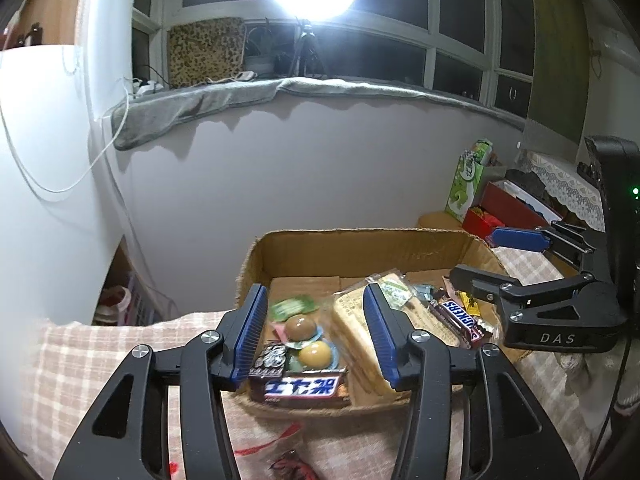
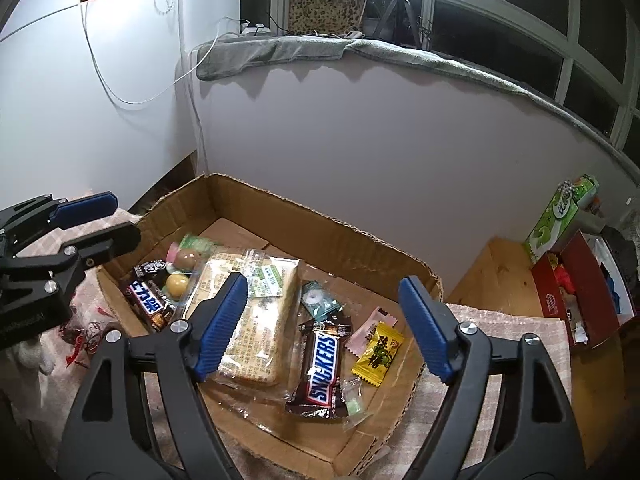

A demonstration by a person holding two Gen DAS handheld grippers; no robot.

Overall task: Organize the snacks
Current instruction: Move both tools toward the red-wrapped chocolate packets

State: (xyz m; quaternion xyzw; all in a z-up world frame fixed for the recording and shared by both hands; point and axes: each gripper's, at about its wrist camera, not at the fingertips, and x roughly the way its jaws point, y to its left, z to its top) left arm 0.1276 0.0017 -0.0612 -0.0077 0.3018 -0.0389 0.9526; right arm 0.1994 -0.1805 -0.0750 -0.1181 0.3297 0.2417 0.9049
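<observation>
A shallow cardboard box (image 1: pixel 360 246) (image 2: pixel 344 236) holds the snacks. Inside lie a clear-wrapped cracker pack (image 2: pixel 256 320) (image 1: pixel 356 320), a Snickers bar (image 2: pixel 322 368) (image 1: pixel 460 318), a Chinese-label Snickers bar (image 1: pixel 304 388) (image 2: pixel 148 304), two round egg-like snacks (image 1: pixel 308 340) (image 2: pixel 180 276), a yellow candy (image 2: pixel 378 350), a pink sachet (image 2: pixel 370 330) and small green wrapped sweets (image 2: pixel 320 302). My left gripper (image 1: pixel 316 336) is open and empty above the box's left part. My right gripper (image 2: pixel 324 332) is open and empty above the Snickers bar; it also shows in the left wrist view (image 1: pixel 480 256).
The box rests on a checked cloth (image 1: pixel 100 360). A red-printed wrapper (image 1: pixel 288 462) lies in front of the box. To the right stand a red box (image 2: pixel 576 300) and a green carton (image 2: pixel 560 216) on a wooden surface (image 2: pixel 500 272). A wall rises behind.
</observation>
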